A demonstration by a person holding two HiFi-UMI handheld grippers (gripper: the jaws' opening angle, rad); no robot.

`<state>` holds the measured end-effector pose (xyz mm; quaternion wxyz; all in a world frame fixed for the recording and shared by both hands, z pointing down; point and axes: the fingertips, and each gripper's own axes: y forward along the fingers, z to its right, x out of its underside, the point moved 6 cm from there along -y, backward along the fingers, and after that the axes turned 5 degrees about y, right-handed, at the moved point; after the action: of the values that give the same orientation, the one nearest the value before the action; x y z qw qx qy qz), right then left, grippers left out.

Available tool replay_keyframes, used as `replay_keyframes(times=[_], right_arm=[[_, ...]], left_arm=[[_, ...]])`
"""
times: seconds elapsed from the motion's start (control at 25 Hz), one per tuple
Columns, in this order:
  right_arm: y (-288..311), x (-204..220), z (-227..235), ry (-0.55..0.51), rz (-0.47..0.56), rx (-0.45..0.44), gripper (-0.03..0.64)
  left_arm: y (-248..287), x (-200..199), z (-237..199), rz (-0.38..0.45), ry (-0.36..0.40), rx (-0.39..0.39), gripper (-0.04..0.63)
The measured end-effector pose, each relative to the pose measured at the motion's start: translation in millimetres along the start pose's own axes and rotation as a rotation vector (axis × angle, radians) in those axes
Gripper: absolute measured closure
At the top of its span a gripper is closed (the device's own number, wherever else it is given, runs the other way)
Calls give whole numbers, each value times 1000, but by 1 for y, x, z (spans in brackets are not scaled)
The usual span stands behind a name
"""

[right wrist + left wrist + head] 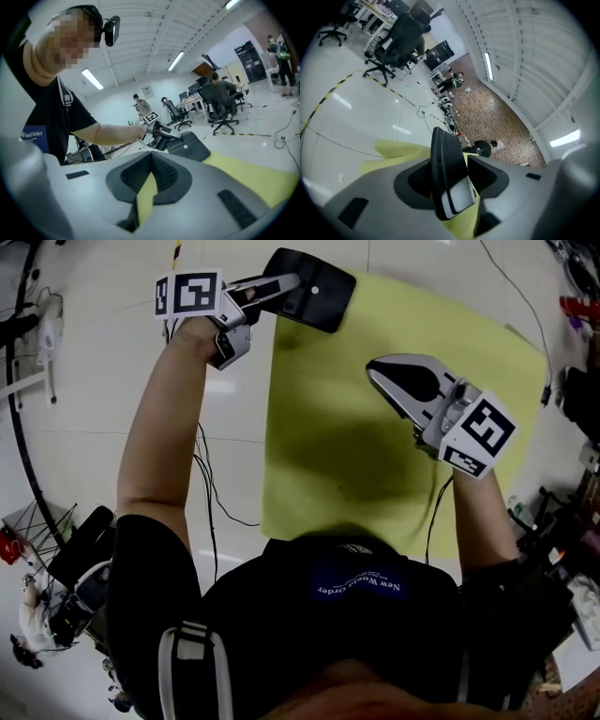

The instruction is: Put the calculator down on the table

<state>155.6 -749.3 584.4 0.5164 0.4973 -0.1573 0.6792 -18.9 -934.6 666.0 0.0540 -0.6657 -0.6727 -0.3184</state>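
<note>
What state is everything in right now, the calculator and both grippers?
calculator, tilted inside the left gripper at the table corner, a gap beside it
left gripper, fingers apart, not pressing the calculator
right gripper, fingers together, empty, over the table

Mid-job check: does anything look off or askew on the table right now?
The black flat calculator lies skewed at the far left corner of the yellow-green table, partly overhanging its edge, with the left tongs open around it. Nothing else stands out.
</note>
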Motion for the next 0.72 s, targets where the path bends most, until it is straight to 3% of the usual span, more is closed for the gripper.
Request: replay_keyframes(times=[0.2,0.28,0.44,0.52,0.72], right_arm=[[-2,0,8,43,16,-3,629],[-2,1,8,37,10,-1,629],[-3,6,2,40,23,7,629],[-4,8,2,53,33,10,629],[-8,10,-1,54,24,14,629]], left_arm=[[-6,0,-2,5,-9,-68,394],[-9,1,-5,-50,23,-156,363],[-15,6,-17,-224,273,-440,290],[-10,7,-15,-241,353,-458,278],[6,16,-13,-234,363,-426,278]])
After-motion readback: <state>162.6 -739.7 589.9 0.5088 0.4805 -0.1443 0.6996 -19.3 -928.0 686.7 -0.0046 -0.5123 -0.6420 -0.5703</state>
